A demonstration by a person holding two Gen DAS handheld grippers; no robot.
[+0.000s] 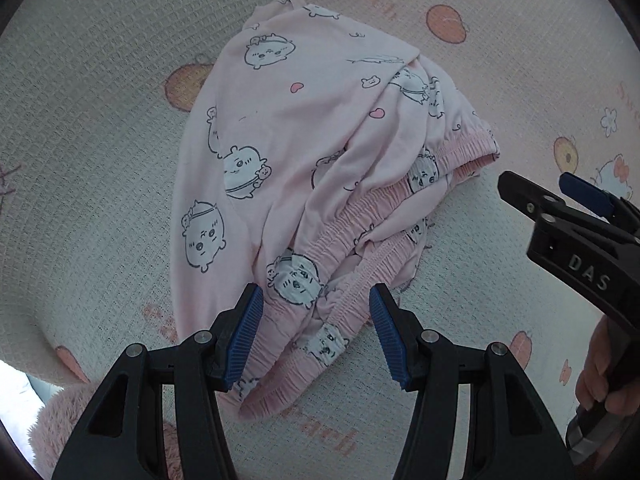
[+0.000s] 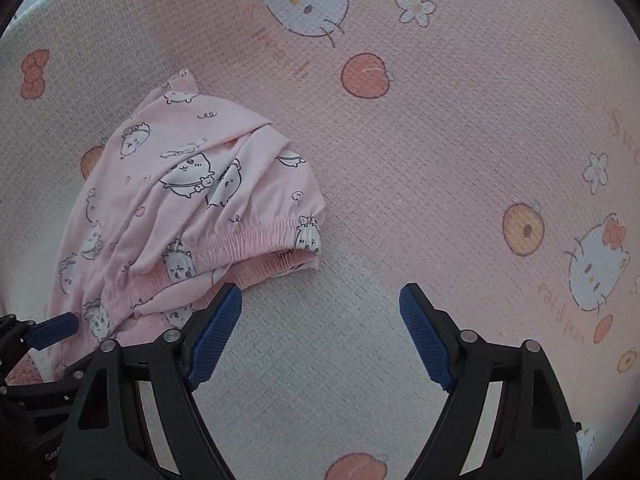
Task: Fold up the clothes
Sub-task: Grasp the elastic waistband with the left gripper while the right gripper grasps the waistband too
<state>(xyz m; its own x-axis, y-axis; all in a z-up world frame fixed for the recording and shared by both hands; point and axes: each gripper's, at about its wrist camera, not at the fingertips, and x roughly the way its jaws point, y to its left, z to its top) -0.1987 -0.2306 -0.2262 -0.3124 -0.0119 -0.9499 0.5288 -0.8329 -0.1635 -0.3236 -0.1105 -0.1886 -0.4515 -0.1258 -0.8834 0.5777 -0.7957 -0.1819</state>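
Observation:
Pink pyjama shorts [image 1: 304,148] printed with white cartoon animals lie folded in a bundle on the bed, the ruffled elastic waistband [image 1: 352,220] facing me. My left gripper [image 1: 316,336] is open, its blue pads on either side of the waistband's near corner, with cloth between them. The right gripper [image 1: 560,200] comes in from the right, held by a hand [image 1: 600,376], just off the waistband's far end. In the right wrist view the shorts [image 2: 192,200] lie to the left, and my right gripper [image 2: 320,336] stands open over bare sheet, touching nothing.
A textured bedsheet [image 2: 440,160] with cartoon cats, peaches and flowers covers the whole surface. A fluffy pink fabric [image 1: 60,420] lies at the lower left beyond the sheet's edge. The left gripper's tip [image 2: 52,330] shows at the left in the right wrist view.

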